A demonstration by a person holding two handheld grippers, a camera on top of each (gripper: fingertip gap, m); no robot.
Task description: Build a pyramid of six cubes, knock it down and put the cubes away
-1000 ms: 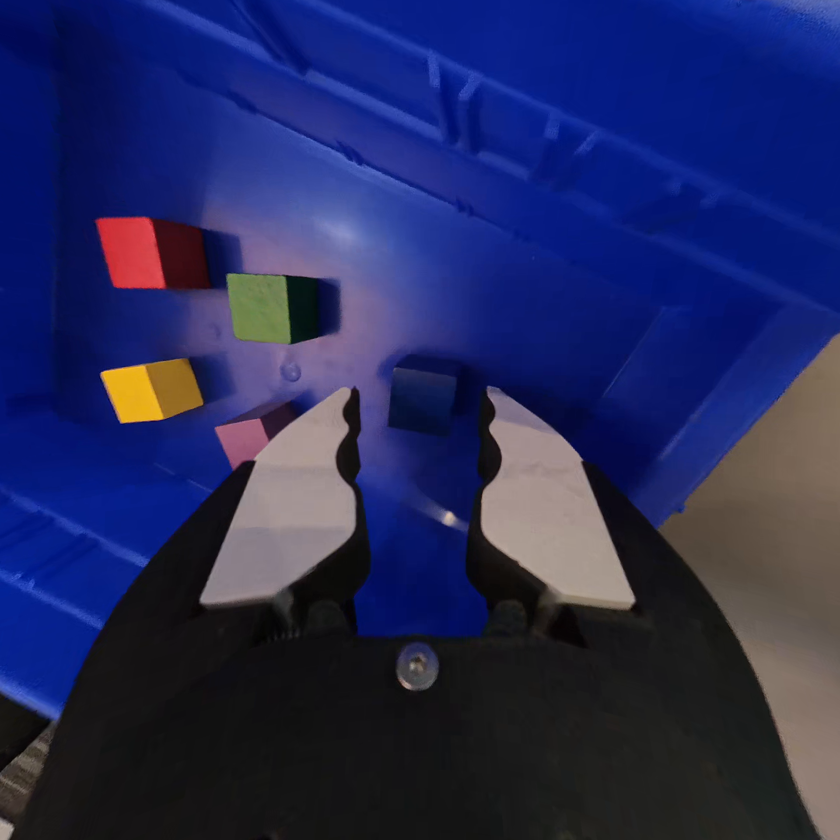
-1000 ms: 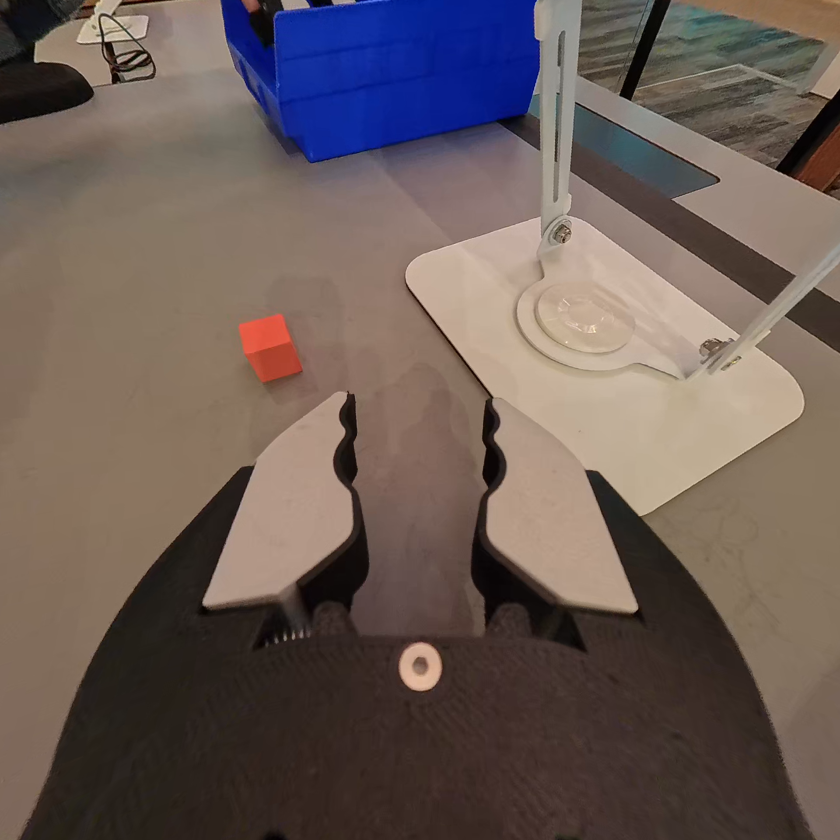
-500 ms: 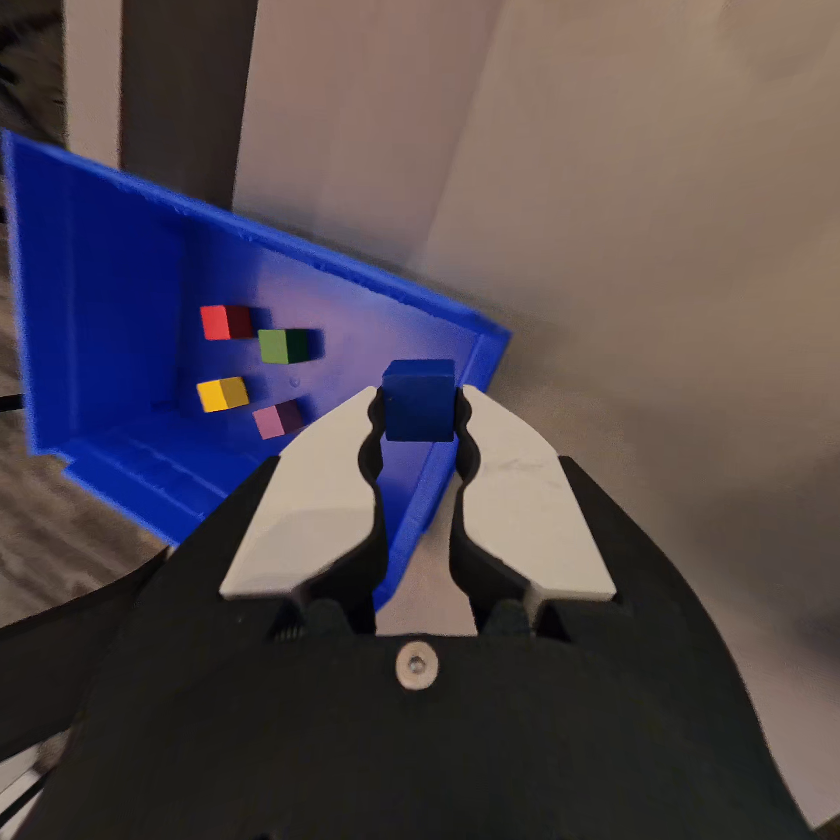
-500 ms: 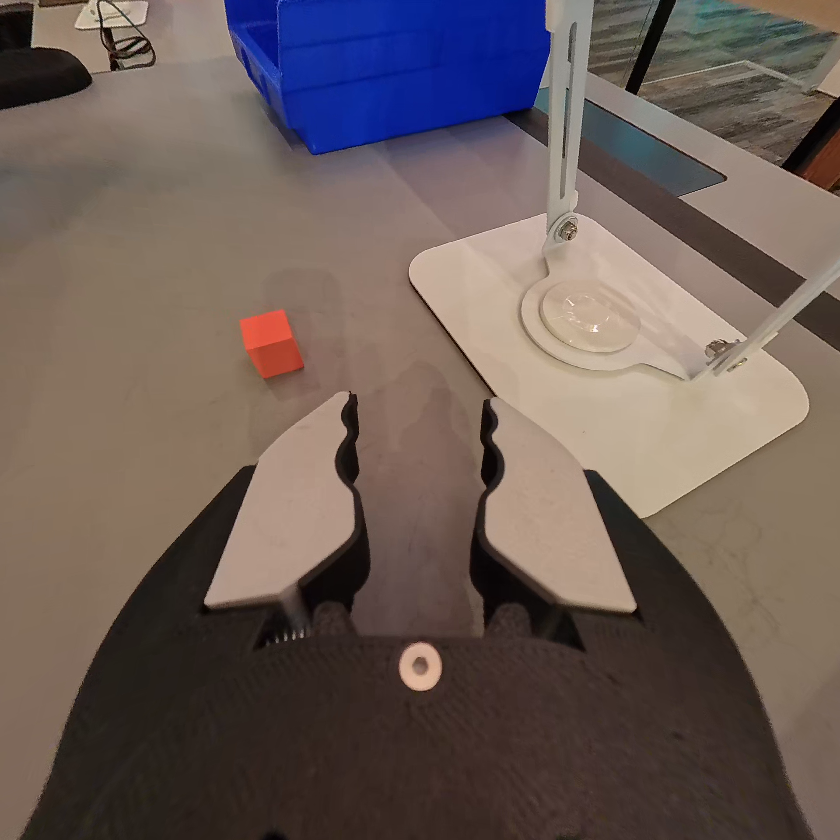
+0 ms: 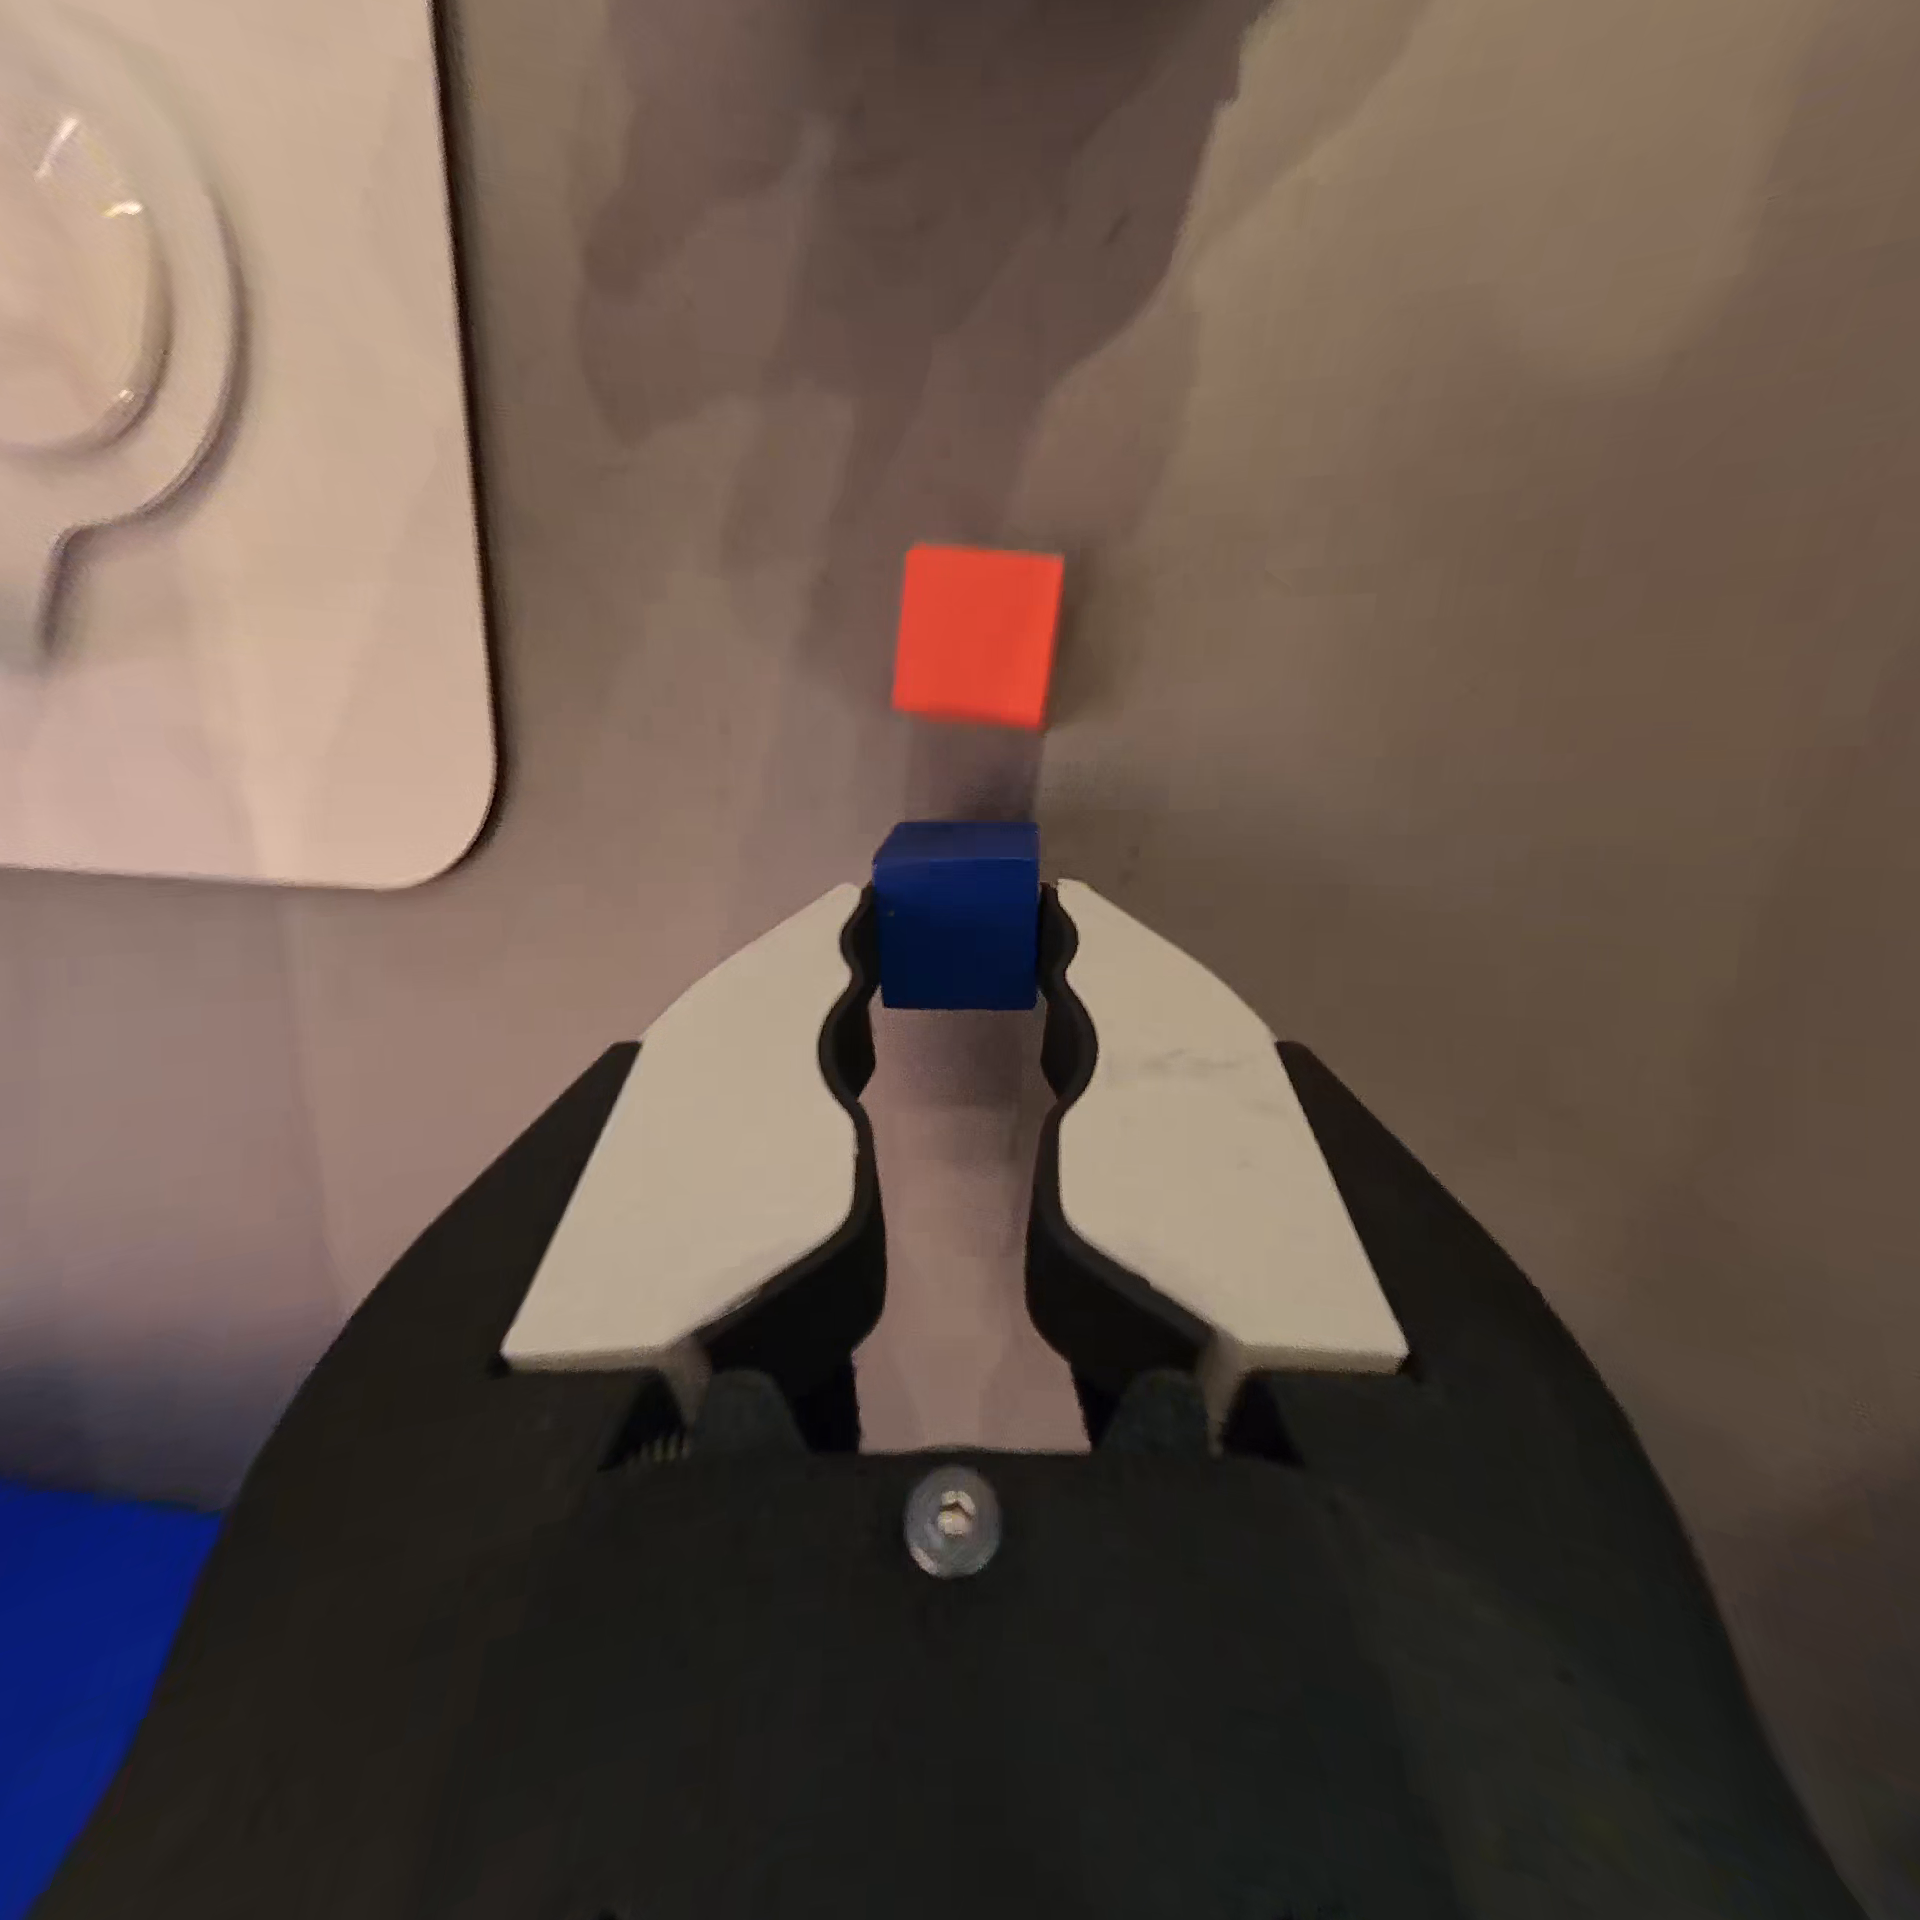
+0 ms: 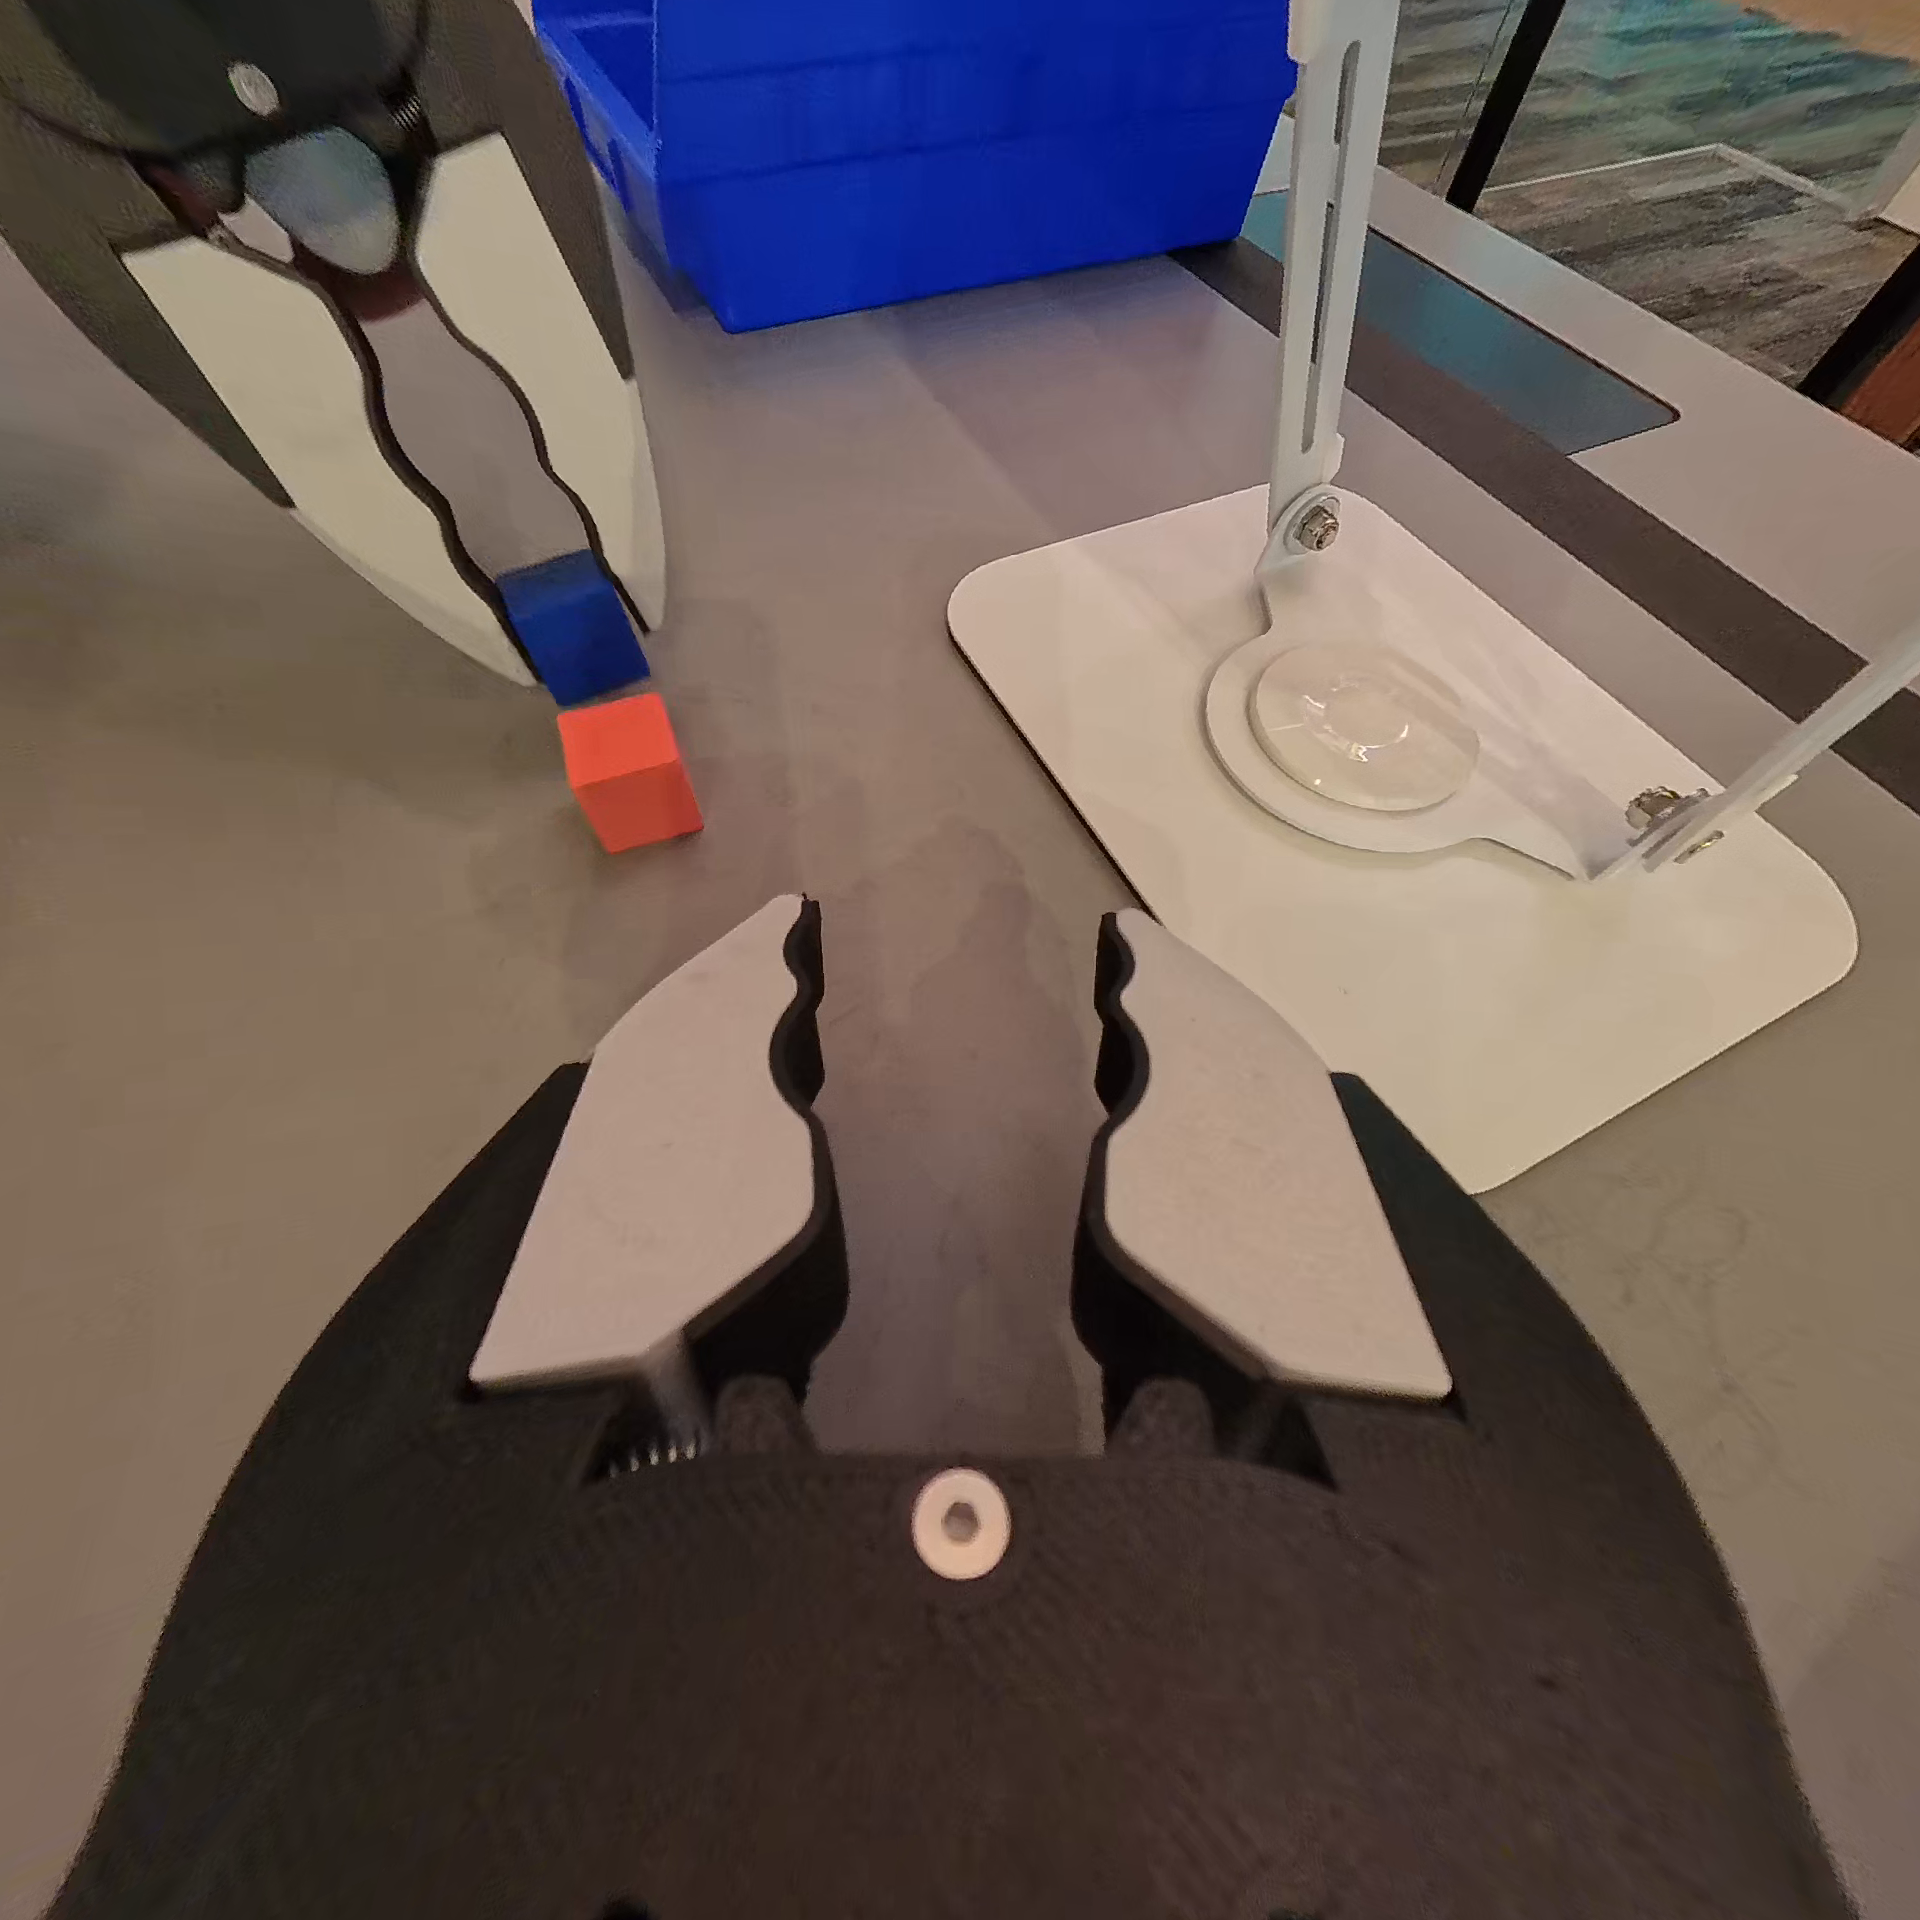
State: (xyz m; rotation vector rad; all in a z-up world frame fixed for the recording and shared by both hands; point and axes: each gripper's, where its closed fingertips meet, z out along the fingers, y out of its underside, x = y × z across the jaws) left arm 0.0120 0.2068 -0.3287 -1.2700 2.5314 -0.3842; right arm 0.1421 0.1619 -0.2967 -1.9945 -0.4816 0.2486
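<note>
Right gripper (image 6: 958, 914): nearest to me, low over the grey table (image 6: 312, 1039), jaws spread wide with bare tabletop between the fingers. It has hardly shifted over the last second; its spread looks the same.

Orange cube (image 6: 627, 769): sitting on the table just ahead and to the left of the right gripper's fingertips, in the same spot as a second ago. From the left wrist view it lies straight beyond the held cube (image 5: 979, 636).

Left gripper (image 6: 566, 623): a second ago it was inside the bin with jaws open around the cubes there; half a second ago it had lifted clear with the cube pinched; now it hangs, tips down, right behind the orange cube. In its own view (image 5: 956, 914) both black pads press on the cube's sides.

Blue cube (image 5: 956, 914): clamped at the very tips of the left gripper, just beside the orange cube (image 6: 574, 634). Whether it touches the table or the orange cube I cannot tell.

White stand base (image 6: 1455, 935): flat plate to the right of both cubes, with a slotted upright arm (image 6: 1314, 260).

Blue bin (image 6: 935, 156): farthest off, at the back of the table, well apart from the two cubes; its inside is hidden from here.
</note>
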